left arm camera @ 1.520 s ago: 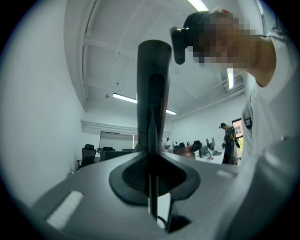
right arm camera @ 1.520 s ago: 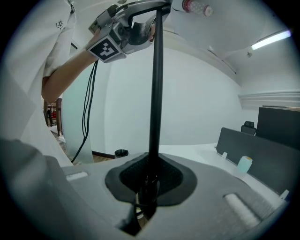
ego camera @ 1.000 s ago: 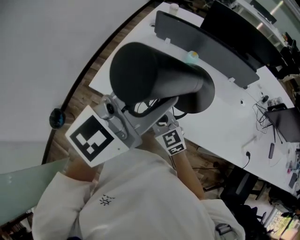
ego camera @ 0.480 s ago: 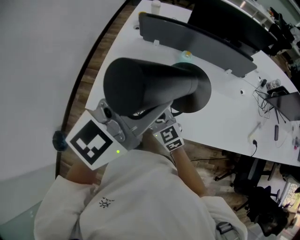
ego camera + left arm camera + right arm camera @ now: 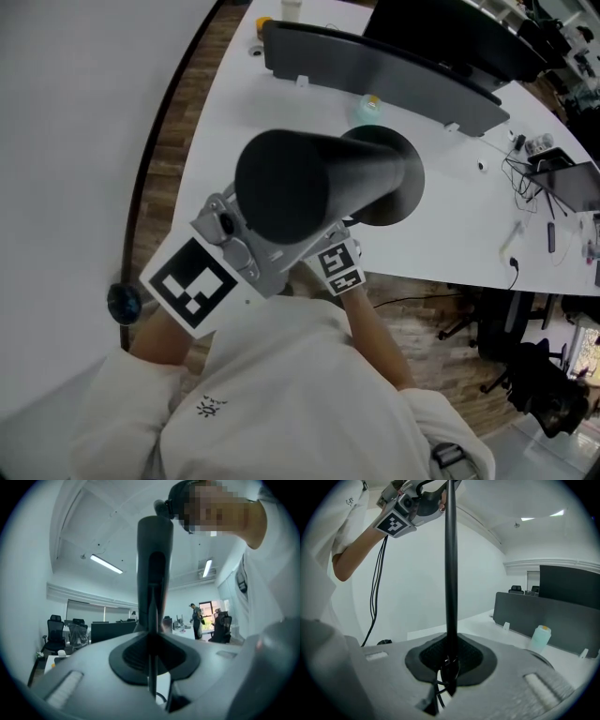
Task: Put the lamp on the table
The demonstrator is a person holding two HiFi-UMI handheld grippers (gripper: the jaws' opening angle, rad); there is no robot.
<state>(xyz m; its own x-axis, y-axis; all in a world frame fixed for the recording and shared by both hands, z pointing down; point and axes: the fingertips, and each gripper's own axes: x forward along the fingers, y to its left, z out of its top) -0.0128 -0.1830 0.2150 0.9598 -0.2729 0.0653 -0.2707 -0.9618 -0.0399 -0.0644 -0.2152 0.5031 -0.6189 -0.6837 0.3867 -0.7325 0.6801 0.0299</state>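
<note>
lamp [image 5: 309, 183] hangs upright over the near edge of the white tabletop [image 5: 244, 103], carried by both grippers. its black shade fills the middle of the head view & hides the pole and base, so can't tell if the base touches down yet; prob. not set.

two grips on one pole, one high & one low, look meant to keep a tall top-heavy thing from tipping or swinging while it goes over the edge.

left gripper [image 5: 150, 653]: jaws nearly together, clenched on the thicker upper stem just under the shade. right gripper [image 5: 449, 660]: lower down, jaws pinched tight on the thin pole [image 5: 450, 564], w/ a cable looped at the grip. from there the left gripper shows high up the same pole.

far side: small bottle [image 5: 367, 108] by a dark divider [image 5: 375, 66], well apart from the lamp.
</note>
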